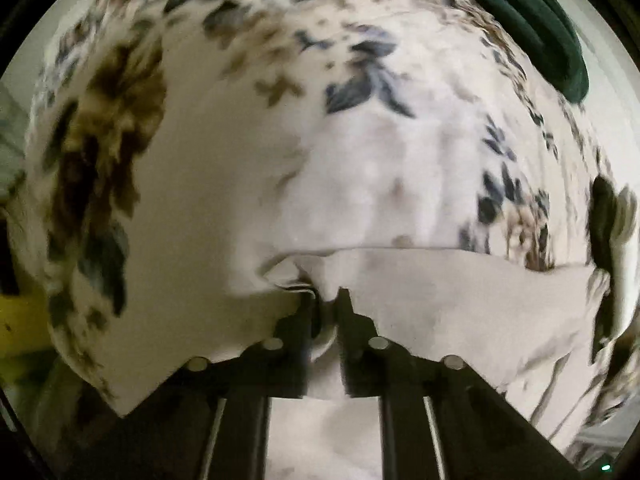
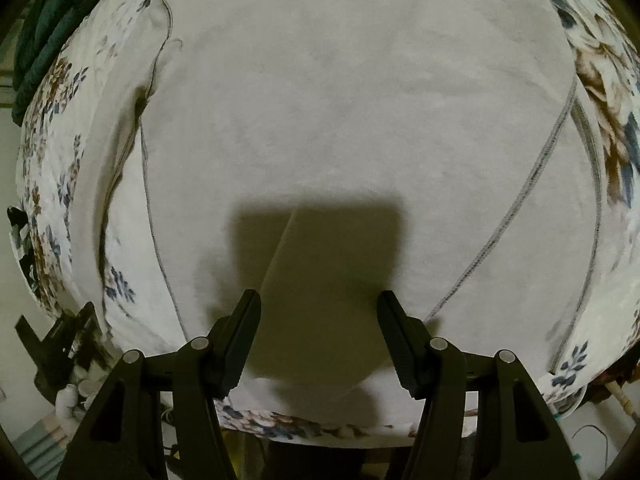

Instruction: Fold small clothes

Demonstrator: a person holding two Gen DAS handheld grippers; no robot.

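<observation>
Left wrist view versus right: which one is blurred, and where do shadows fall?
Left wrist view: motion-smeared floral bedsheet, the left tongs shut on a pale grey garment edge. Right wrist view: sharp; the open right tongs cast a dark blocky shadow on the garment; both views bulge at the rim.

Garment (image 2: 340,120) on bedsheet (image 2: 52,184)

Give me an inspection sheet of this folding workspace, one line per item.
Surface: floral cloth covers it.
Job's things: pale garment spread flat, grey seams visible.
Clutter: dark green fabric piled at the far edge.
Grippers: left gripper shut on the garment's edge; right gripper open above the garment.
Cables: thin dark wire on the floor.
Surroundings: dim; black object beside the surface, blurred.
</observation>
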